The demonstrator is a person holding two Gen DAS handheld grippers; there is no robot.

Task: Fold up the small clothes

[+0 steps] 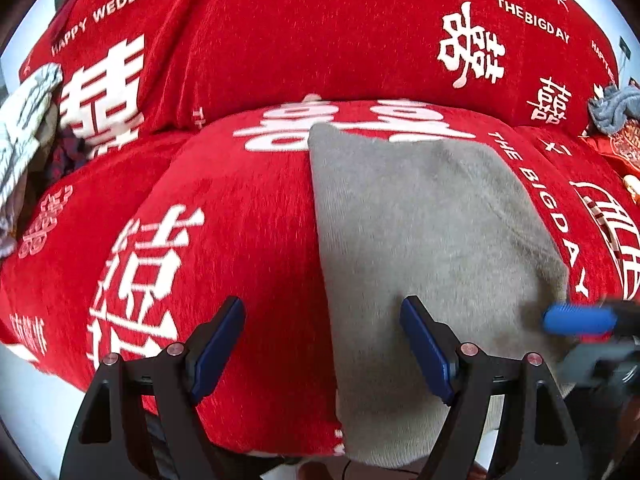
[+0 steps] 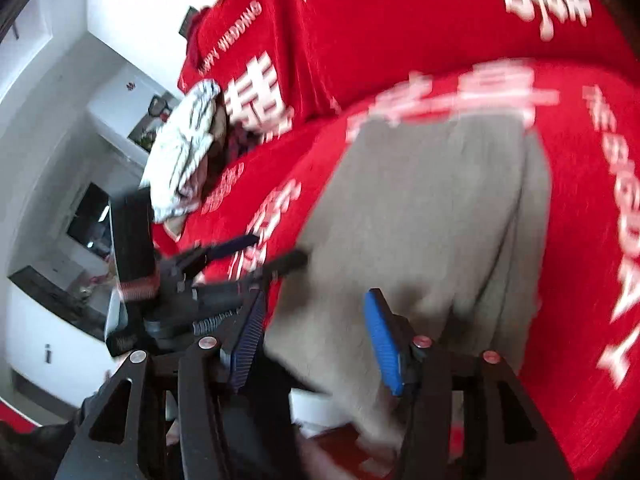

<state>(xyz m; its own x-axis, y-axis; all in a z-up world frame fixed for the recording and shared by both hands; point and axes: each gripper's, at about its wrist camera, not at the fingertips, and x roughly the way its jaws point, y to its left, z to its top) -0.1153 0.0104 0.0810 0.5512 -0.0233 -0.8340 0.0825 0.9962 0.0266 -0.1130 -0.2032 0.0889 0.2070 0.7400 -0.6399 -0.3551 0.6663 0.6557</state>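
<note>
We have the grey cloth (image 1: 432,248) lying flat on the red sofa (image 1: 248,208), left gripper (image 1: 322,340) wide and empty over its left edge, right gripper (image 2: 316,336) part-open, empty, so next fold probably needs gripping the near edge.

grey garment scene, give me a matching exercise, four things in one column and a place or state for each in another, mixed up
Things:
1. grey garment
2. white patterned clothes pile
3. blue-grey cloth
4. left hand-held gripper

Places or states:
A. far right, against the sofa back
B. jaws open, nothing between them
C. flat on the red sofa cover, seat middle
D. heaped at the far left of the sofa

Pairs: 1-C, 2-D, 3-A, 4-B
</note>
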